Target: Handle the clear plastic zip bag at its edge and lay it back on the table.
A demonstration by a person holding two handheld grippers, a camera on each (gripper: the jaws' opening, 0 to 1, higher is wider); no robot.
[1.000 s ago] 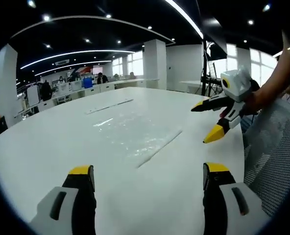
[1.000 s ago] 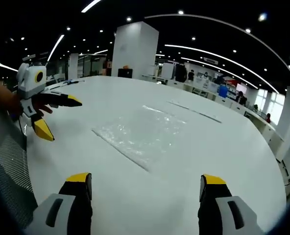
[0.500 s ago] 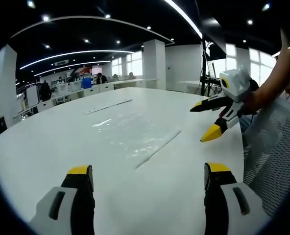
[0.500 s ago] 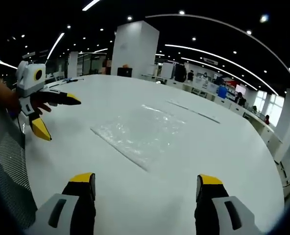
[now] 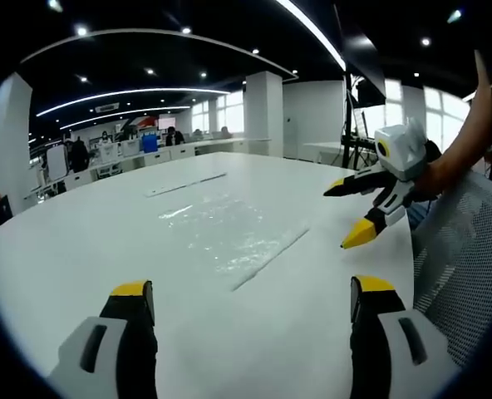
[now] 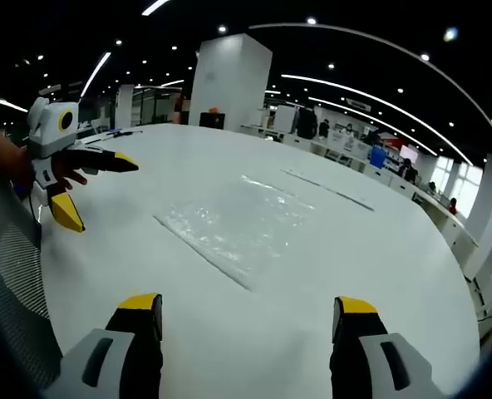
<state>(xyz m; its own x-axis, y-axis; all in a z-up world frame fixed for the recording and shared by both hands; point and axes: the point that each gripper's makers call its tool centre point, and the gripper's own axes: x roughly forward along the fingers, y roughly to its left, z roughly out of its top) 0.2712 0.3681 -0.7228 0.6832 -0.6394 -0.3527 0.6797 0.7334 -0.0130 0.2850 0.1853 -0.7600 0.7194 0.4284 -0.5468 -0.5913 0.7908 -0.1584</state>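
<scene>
A broad, glossy white table (image 5: 80,241) runs toward an open-plan office. A square white pillar (image 6: 228,81) rises behind it. Long curved strip lights (image 5: 134,90) and small round spotlights cross the dark ceiling. Bright windows (image 5: 433,108) line one side; rows of distant white desks (image 6: 354,150) stand beyond.

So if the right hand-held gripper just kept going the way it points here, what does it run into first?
Probably the clear plastic zip bag, lying flat on the white table ahead of the open right hand-held gripper. Bare tabletop comes first if it dips; depth is hard to judge.
</scene>
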